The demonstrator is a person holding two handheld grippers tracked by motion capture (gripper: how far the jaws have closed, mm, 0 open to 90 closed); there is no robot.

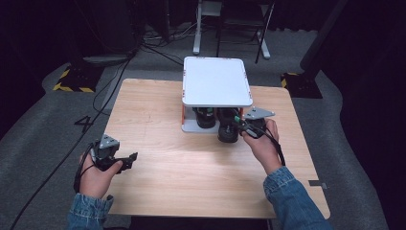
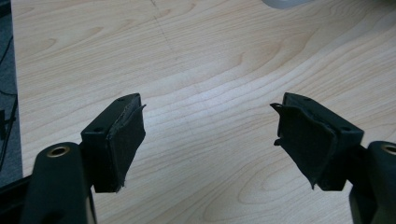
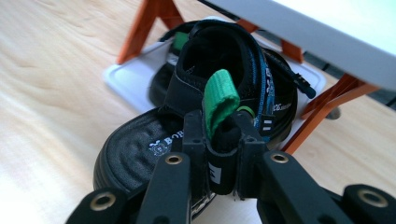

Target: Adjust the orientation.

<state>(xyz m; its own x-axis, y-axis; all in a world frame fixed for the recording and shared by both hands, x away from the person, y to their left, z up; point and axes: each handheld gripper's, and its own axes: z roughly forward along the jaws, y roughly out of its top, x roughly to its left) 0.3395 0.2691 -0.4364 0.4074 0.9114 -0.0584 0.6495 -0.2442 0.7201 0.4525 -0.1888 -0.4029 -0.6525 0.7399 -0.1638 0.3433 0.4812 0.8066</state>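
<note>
Wooden table (image 1: 191, 167), pale grain, rounded corners, standing on grey carpet (image 1: 344, 143). Faint dark scratch line runs across the tabletop in the left gripper view.

Far edge of carpet: white desk leg with foot (image 1: 197, 28), and dark folding-chair legs (image 1: 261, 33) just right of it.

Black cables (image 1: 143, 48) trail over the floor at upper left, toward a dark stand base (image 1: 105, 58).

Two yellow-and-black hazard-striped plates: one left of table (image 1: 72, 81), one right (image 1: 297, 81). Background beyond is black drapery.
</note>
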